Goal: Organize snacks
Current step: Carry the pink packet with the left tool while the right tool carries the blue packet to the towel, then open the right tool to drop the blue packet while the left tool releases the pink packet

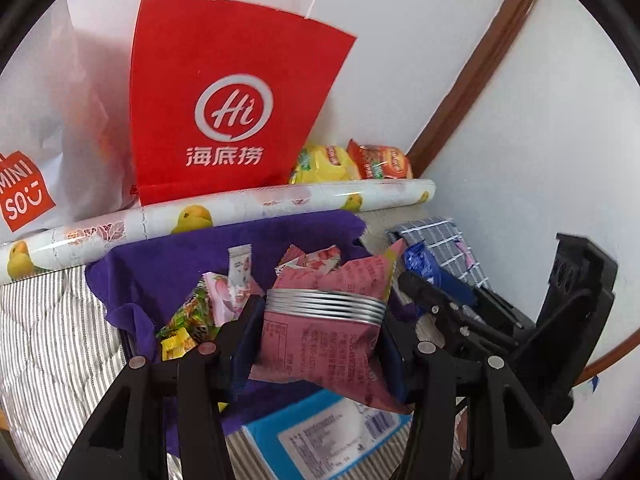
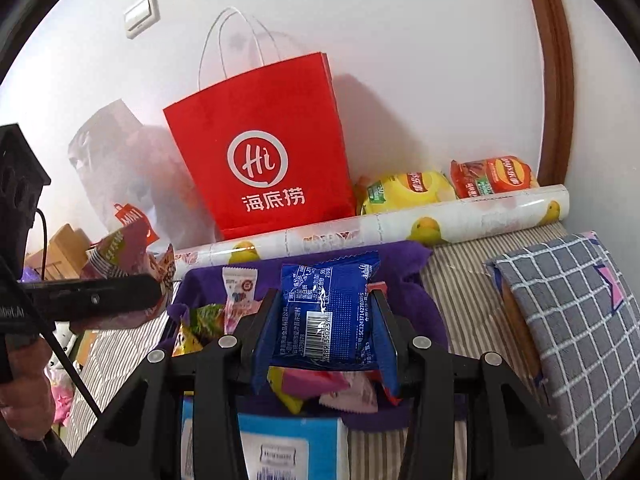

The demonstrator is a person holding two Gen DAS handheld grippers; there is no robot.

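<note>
My left gripper (image 1: pixel 320 320) is shut on a pink snack packet (image 1: pixel 332 344) with a silver crimped band, held above a purple cloth-lined bin (image 1: pixel 168 264). Several small wrapped snacks (image 1: pixel 224 300) lie in that bin. My right gripper (image 2: pixel 324 320) is shut on a blue snack packet (image 2: pixel 328 312) with a barcode, also over the purple bin (image 2: pixel 404 264). In the left wrist view the blue packet (image 1: pixel 418 262) shows just right of the pink one. In the right wrist view the pink packet (image 2: pixel 120 256) shows at the far left.
A red paper bag (image 1: pixel 228 112) stands against the wall behind a rolled duck-print sheet (image 1: pixel 240 208). Yellow (image 2: pixel 404 192) and orange (image 2: pixel 496 176) chip bags lie beside it. A grey checked pillow (image 2: pixel 572 320) is at the right, a blue box (image 1: pixel 320 436) below the bin, all on striped bedding (image 1: pixel 52 336).
</note>
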